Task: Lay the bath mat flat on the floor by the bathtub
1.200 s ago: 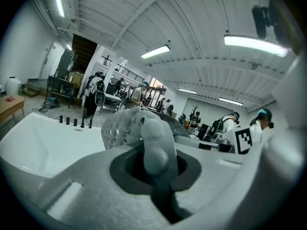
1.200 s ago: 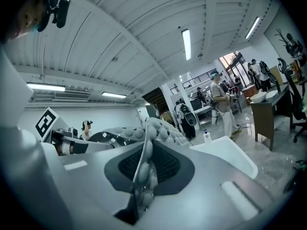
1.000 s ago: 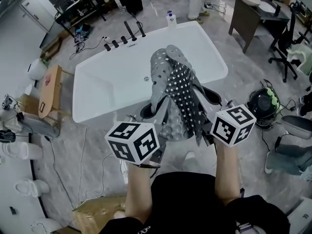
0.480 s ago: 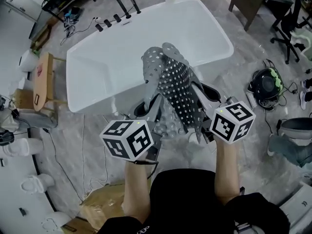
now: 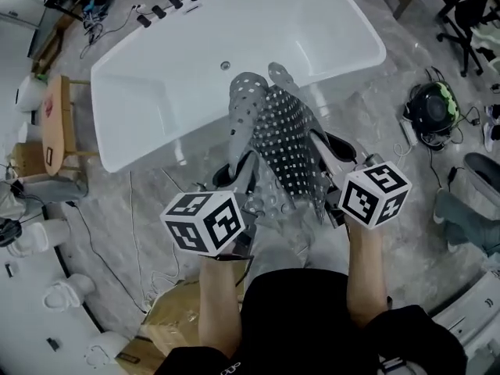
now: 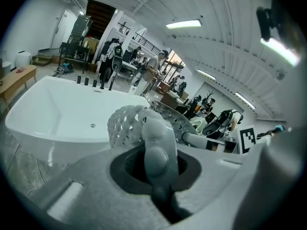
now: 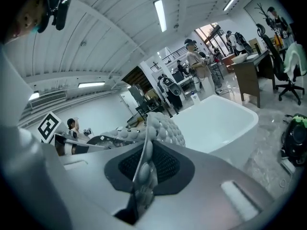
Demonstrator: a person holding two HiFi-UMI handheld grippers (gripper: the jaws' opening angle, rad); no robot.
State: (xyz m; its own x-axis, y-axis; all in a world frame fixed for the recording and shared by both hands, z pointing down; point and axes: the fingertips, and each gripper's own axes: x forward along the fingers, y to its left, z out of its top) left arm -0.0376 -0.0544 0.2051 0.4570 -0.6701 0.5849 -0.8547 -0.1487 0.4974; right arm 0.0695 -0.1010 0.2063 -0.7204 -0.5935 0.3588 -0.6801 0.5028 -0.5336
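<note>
Both grippers clamped on the bath mat, in front of the bathtub.

My forearms (image 5: 220, 303) reach forward side by side, grippers tipped downward. My left gripper (image 5: 238, 180) has its jaws nearly together, pinching one bunched edge of the grey bath mat (image 5: 285, 139). My right gripper (image 5: 332, 153) nips the other edge the same way. The mat stands crumpled and folded between them, its top overlapping the near rim of the white bathtub (image 5: 148, 100) from above.
</note>
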